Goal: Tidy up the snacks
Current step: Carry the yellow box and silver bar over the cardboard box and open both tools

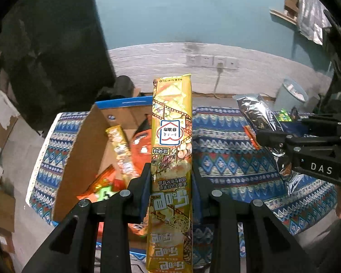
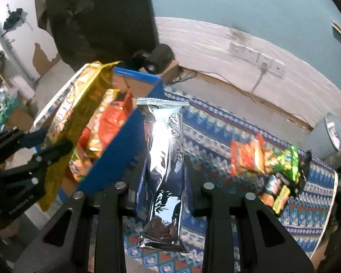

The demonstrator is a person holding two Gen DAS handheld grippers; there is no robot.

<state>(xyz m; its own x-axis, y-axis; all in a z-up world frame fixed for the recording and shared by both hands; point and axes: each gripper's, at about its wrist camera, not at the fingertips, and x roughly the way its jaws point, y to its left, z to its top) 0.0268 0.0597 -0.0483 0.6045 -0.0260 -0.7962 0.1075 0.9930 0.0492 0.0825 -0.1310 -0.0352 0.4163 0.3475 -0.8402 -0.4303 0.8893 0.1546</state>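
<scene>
My left gripper (image 1: 171,177) is shut on a long gold snack pack (image 1: 172,125) that stands upright between its fingers, beside an open cardboard box (image 1: 79,150) with a blue rim. In the box lie orange packs (image 1: 143,145) and another gold pack (image 1: 121,150). My right gripper (image 2: 164,173) is shut on a silver foil pack (image 2: 163,159), just right of the box's blue wall (image 2: 116,145). The right wrist view also shows the left gripper (image 2: 54,141) with its gold pack (image 2: 84,104) over the box. The right gripper (image 1: 277,132) appears at the right in the left wrist view.
A blue patterned cloth (image 1: 227,159) covers the table. On it at the right lie an orange pack (image 2: 247,157), a green pack (image 2: 286,161) and a small yellow pack (image 2: 282,198). A grey bin (image 2: 329,134) stands behind the table. A wall with sockets (image 1: 211,61) lies beyond.
</scene>
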